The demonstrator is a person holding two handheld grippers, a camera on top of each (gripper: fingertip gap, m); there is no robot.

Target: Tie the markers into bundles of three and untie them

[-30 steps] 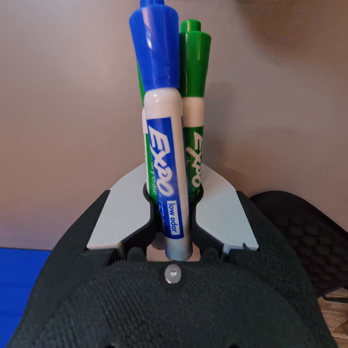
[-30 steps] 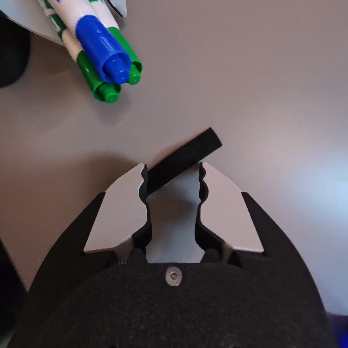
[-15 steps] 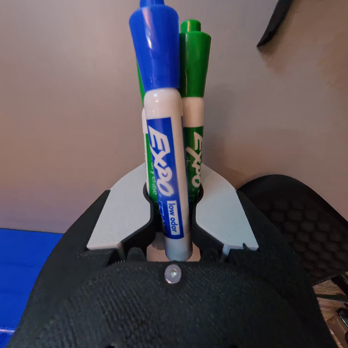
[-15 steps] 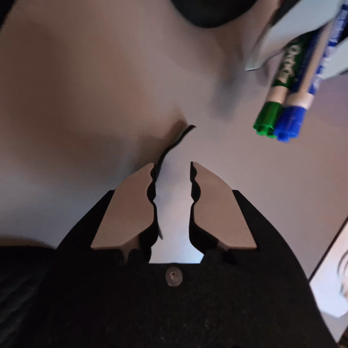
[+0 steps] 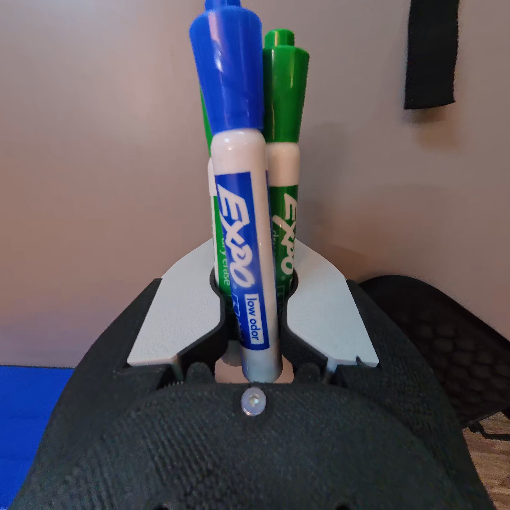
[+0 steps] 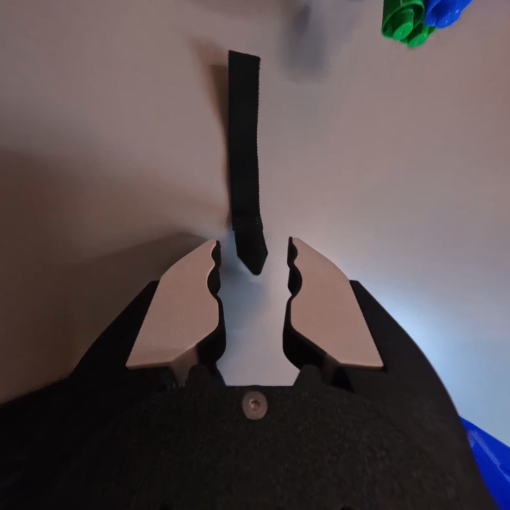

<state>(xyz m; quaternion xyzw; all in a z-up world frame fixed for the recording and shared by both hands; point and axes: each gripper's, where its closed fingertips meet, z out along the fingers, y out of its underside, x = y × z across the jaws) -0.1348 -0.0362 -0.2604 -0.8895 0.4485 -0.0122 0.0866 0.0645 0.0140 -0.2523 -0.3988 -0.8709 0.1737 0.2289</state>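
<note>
My left gripper (image 5: 255, 248) is shut on three markers: a blue-capped marker (image 5: 237, 193) on top and two green-capped markers (image 5: 284, 116) under it, caps pointing away from me. A black strap (image 6: 244, 138) lies on the grey table (image 6: 386, 165). Its pointed end sits between the fingertips of my right gripper (image 6: 254, 242), which is open, and touches neither finger. The strap's far end shows at the upper right of the left wrist view (image 5: 430, 55). The marker caps (image 6: 408, 22) show at the top right of the right wrist view.
A black mesh object (image 5: 441, 345) sits low at the right of the left gripper. A blue surface (image 5: 27, 414) borders the grey table at the lower left, and a blue patch (image 6: 485, 463) shows at the lower right of the right wrist view. The tips of one gripper are about 20 cm away from the tips of the other. To reach the black strap (image 6: 244, 138) in a straight line is about 7 cm for my right fingers, about 15 cm for my left.
My right gripper has swung round; the strap, earlier against its left finger, now lies free in front of the open jaws. The strap came into the left wrist view. The left grip is unchanged.
</note>
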